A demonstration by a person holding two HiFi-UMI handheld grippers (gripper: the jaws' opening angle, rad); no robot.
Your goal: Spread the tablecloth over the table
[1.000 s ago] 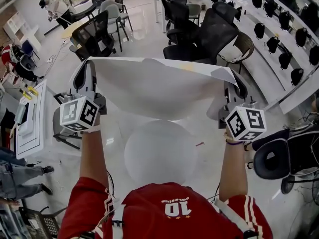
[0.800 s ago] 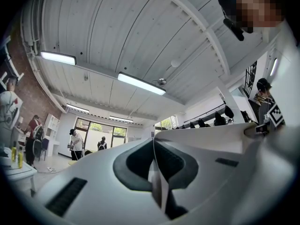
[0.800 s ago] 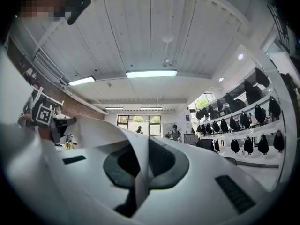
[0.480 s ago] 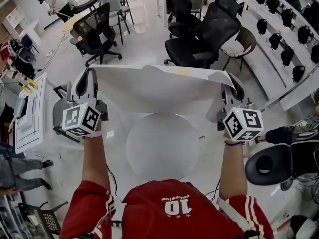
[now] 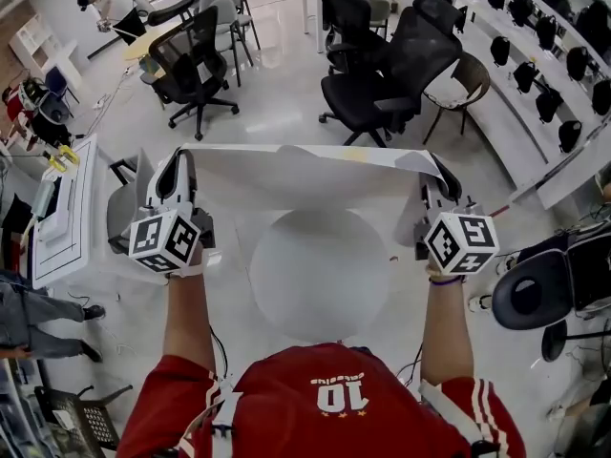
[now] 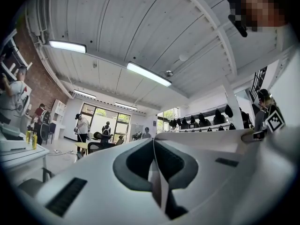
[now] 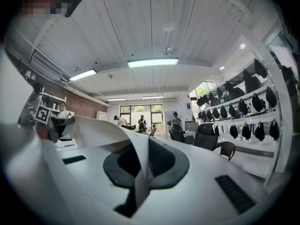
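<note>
I am clenching my left tool (image 5: 179,160) and right tool (image 5: 437,177) on the white tablecloth (image 5: 305,175), one at each end. It is hanging stretched between them over the round bench (image 5: 320,275).

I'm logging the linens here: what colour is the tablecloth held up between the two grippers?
The tablecloth is plain white, with no pattern; the head view shows it best.

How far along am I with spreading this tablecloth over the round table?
Done: left gripper and right gripper shut on the tablecloth. In hand: it hangs stretched between them above the round table. Left: laying it down; the table looks uncovered.
</note>
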